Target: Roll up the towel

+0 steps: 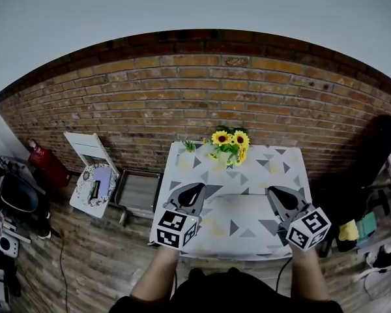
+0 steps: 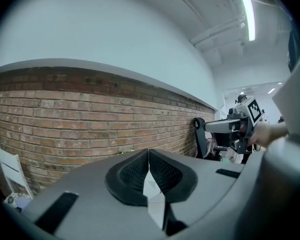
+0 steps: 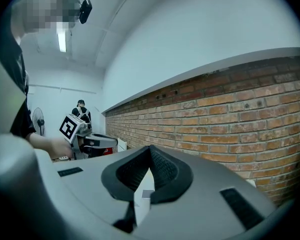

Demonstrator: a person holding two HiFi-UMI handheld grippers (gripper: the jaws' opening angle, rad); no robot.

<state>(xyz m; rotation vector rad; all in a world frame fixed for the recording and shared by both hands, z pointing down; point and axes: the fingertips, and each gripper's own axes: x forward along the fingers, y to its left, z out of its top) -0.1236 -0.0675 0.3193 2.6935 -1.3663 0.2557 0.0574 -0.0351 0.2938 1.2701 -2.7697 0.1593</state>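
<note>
I take this for a staged studio room: brick wall (image 1: pixel 150 103) at twelve o'clock, a small cloth-covered table (image 1: pixel 182 165) with sunflowers (image 1: pixel 229 140) before it, a white folding chair (image 1: pixel 88 152) at ten o'clock, plank floor (image 1: pixel 85 259), strip light (image 2: pixel 249 16) overhead.

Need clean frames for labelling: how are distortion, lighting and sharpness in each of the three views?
Head view: strong fisheye, the brick wall bows into an arch; light is even, the table fairly sharp. Left gripper view: black corners, glare from the ceiling lamp. Right gripper view: black corners, a mosaic patch upper left, the shut right claw looms at the bottom.
</note>
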